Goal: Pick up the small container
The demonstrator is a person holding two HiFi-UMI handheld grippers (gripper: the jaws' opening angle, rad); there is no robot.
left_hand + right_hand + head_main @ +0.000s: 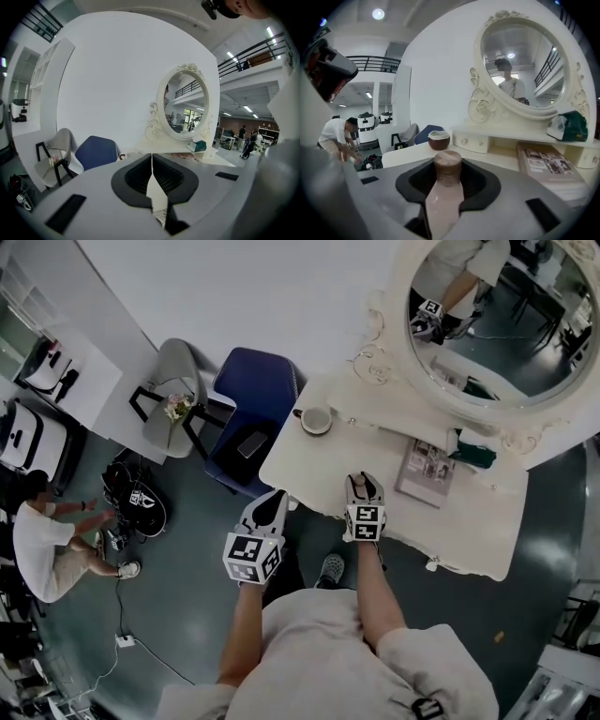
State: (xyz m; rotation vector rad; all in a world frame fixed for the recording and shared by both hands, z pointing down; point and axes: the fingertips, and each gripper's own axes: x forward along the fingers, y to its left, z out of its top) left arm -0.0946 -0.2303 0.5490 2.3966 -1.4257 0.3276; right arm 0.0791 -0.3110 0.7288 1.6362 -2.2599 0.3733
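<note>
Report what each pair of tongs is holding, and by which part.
The right tongs grip the small container by its pale pink body, below the brown cap. The left tongs are closed on nothing.

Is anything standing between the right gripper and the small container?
Nothing visible does. The small container, a pinkish bottle with a brown cap, stands between the jaws of the right gripper, which press on its sides. The cup sits farther back on the table, out of the way.

Upright pale-pink small container with brown cap, between fingers
</note>
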